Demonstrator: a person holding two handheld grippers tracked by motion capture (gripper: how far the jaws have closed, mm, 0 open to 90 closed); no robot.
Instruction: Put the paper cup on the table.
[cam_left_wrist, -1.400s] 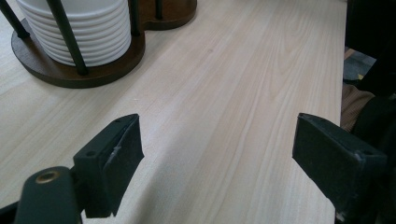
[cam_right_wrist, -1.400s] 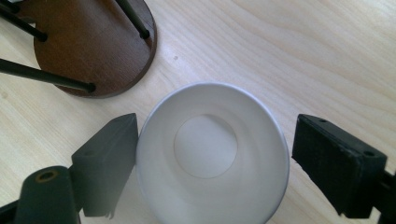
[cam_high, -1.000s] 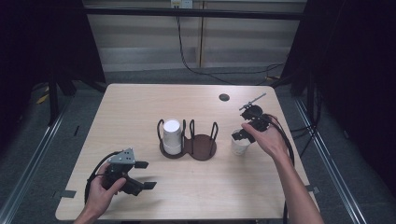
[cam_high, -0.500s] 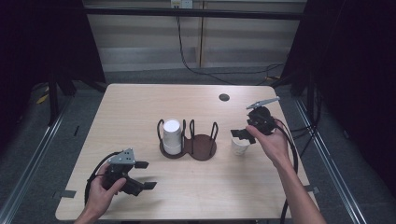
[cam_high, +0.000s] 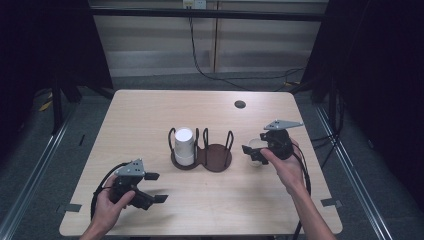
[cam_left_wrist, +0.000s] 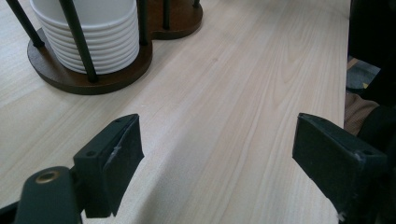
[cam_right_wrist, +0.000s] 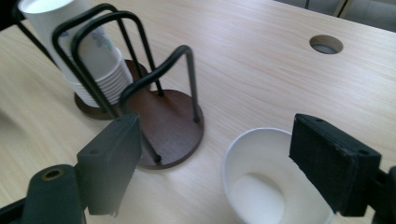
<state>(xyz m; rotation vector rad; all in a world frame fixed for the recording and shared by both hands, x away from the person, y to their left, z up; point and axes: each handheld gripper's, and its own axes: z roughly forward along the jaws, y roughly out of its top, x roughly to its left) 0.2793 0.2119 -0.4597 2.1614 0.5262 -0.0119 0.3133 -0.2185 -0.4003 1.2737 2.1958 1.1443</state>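
The right gripper (cam_high: 256, 152) hangs over a single paper cup (cam_right_wrist: 273, 179) standing upright on the counter (cam_high: 150, 117) just beside the empty half of the cup holder (cam_right_wrist: 163, 126); its jaws, spread, have just been closing, one pad over the cup's far rim, apparently lining up a pinch on the wall. The left gripper (cam_high: 152, 187), jaws spread on nothing, waits near the counter's front edge. The right gripper view reveals the cup's empty inside; the high view shows the cup stack (cam_high: 184, 146) in the holder's left half.
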